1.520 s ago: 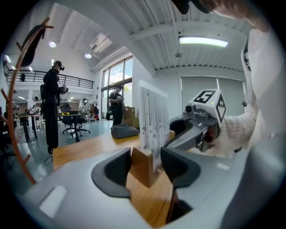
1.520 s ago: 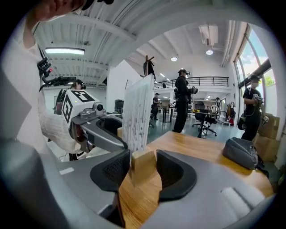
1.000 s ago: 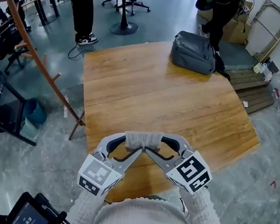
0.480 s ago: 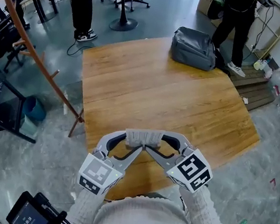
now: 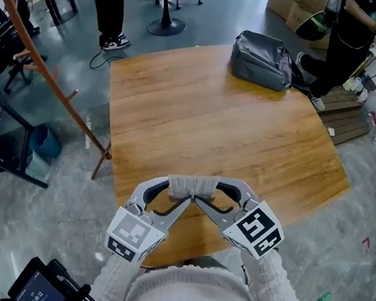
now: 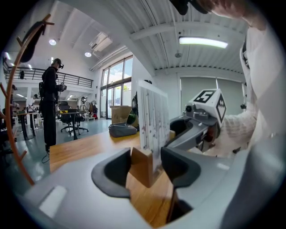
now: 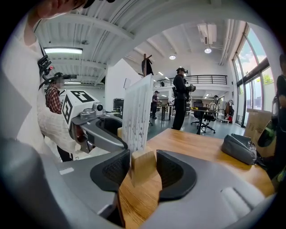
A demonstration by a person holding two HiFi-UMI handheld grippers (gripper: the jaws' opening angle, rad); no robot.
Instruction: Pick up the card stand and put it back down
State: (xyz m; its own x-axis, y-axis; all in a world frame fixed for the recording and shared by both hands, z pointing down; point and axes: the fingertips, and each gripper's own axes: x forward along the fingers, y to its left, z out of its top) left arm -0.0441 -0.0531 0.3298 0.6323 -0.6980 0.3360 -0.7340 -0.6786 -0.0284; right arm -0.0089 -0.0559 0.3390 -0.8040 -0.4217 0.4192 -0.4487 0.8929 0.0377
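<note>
The card stand (image 5: 192, 185) is a small wooden block with an upright white printed card, held over the near edge of the wooden table (image 5: 209, 114). My left gripper (image 5: 172, 192) grips one end and my right gripper (image 5: 214, 195) the other, jaws facing each other. In the left gripper view the wooden block (image 6: 142, 166) sits between the pads of the left gripper (image 6: 145, 169), with the card (image 6: 154, 118) rising above. The right gripper (image 7: 142, 169) clamps the block (image 7: 143, 164) the same way. I cannot tell whether the stand touches the table.
A grey backpack (image 5: 263, 60) lies on the table's far edge. A curved wooden coat rack (image 5: 41, 63) leans at the left. People stand beyond the table, one at the back right (image 5: 348, 37). A black device (image 5: 41, 290) hangs at the lower left.
Both grippers and the card stand have stayed put. The person behind the backpack has walked to the right, and the view has shifted slightly.
</note>
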